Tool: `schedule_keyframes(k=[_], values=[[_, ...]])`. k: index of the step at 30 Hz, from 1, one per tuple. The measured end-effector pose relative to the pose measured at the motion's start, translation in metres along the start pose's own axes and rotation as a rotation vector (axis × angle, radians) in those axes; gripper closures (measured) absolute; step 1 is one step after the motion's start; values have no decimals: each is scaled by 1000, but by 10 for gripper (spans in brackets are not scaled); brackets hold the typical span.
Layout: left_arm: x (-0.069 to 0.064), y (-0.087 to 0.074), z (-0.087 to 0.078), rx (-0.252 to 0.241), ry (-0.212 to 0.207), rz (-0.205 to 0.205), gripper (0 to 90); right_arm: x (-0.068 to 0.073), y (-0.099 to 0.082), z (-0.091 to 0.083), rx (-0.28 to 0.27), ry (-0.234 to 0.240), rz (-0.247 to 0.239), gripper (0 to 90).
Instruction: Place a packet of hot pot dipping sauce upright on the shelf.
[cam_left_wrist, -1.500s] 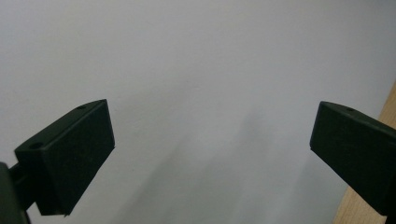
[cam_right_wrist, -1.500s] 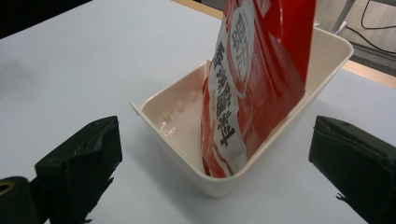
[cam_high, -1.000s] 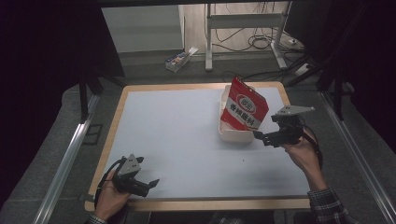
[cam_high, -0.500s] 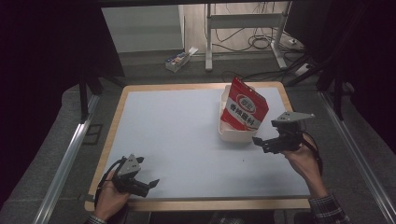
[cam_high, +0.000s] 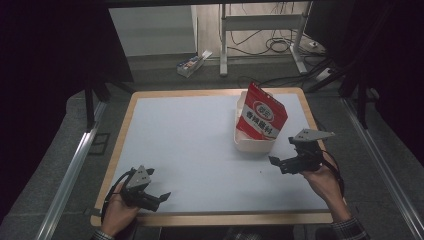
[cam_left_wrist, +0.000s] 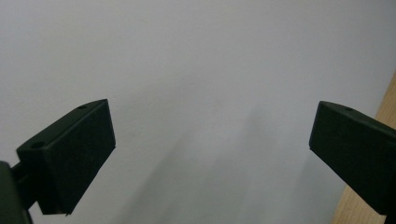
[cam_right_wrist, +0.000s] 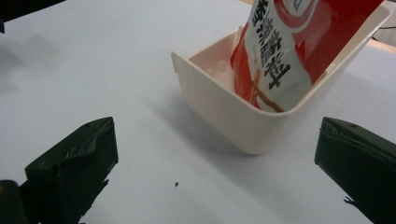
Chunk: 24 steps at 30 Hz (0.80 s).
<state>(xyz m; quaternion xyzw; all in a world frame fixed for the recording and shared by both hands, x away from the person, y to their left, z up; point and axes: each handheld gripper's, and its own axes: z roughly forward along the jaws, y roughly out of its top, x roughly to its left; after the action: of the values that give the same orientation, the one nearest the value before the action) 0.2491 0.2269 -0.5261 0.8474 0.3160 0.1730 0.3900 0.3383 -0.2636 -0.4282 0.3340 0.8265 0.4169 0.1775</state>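
Since the red snack bag already stands tilted inside the cream plastic bin at the far right of the white table, the placing looks done, and little seems left beyond clearing the hands away. The right gripper sits just beside the bin's near corner, apart from it, jaws spread wide and holding nothing. The left gripper rests near the front edge, well apart from the bin, jaws likewise wide and empty.

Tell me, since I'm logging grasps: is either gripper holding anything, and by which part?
Nothing is held. Left gripper and right gripper are both open; the red bag sits in the tub.
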Motion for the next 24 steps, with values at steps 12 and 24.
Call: schedule_keyframes(k=[12, 24], values=[[0, 0, 0, -2, 4, 0, 4, 11, -14, -9, -8, -1, -6, 0], [-1, 1, 1, 2, 8, 6, 4, 16, -33, -20, -14, -21, -6, 0]])
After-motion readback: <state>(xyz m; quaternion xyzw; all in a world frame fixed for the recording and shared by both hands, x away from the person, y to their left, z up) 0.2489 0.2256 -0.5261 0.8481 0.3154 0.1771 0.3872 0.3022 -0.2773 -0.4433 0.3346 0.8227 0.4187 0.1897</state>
